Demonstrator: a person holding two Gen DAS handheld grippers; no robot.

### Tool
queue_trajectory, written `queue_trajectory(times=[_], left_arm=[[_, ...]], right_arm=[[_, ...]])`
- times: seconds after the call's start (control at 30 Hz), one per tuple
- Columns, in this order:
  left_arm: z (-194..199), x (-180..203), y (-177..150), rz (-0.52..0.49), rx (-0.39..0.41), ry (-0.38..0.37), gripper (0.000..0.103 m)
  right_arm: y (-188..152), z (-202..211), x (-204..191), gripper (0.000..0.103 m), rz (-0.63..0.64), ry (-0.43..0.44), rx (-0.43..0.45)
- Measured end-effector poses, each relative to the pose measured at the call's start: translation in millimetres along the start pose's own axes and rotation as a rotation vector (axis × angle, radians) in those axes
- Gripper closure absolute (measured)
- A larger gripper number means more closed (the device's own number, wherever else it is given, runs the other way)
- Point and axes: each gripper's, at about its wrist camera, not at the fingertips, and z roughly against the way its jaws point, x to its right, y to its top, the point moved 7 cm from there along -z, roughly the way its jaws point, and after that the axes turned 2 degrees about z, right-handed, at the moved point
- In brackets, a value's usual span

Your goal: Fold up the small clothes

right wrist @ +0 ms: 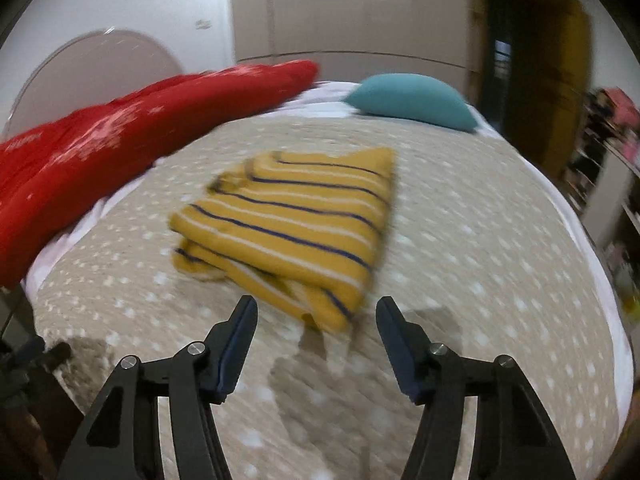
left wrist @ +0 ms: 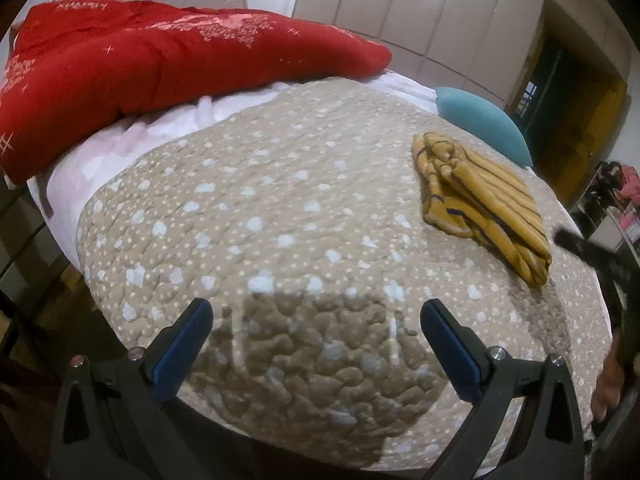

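We see the striped yellow garment (right wrist: 288, 224) lying folded mid-frame on the bed (right wrist: 480, 240); both grippers, left (left wrist: 316, 320) and right (right wrist: 316, 316), have jaws wide and empty, apparently finished.

A dotted beige quilt (left wrist: 280, 208) carries the folded striped garment (right wrist: 296, 220), red duvet (left wrist: 160, 60) and teal pillow (right wrist: 412, 100).

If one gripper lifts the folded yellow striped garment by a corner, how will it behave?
The yellow striped garment is soft knit, so it will probably droop. Its stacked layers look loose and would likely unfold. On the quilted bedspread, a push would probably bunch it rather than slide it.
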Motion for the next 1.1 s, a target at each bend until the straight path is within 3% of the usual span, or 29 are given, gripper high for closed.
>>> queue_trajectory(times=[0.23,0.47,0.73,0.97,1.1], left_arm=[[-4,-14,-5,-0.005,-0.030,0.006,0.000],[-4,-14,-7,-0.017,-0.048,-0.006,0.000],[19,19,3,-0.136,0.068,0.014,0.000],[24,46,-2,-0.205,0.075,0.016,0.000],[36,55,5,-0.217,0.157,0.038,0.000]], right_arm=[[31,-38,-62,0.035,0.144,0.003,-0.028],[6,-39,-78,0.031,0.150,0.022,-0.067],[-25,-16,-43,0.026,0.065,-0.021,-0.054],[-55,-2,0,0.024,-0.055,-0.046,-0.072],[-65,2,18,0.023,-0.105,-0.050,-0.073]])
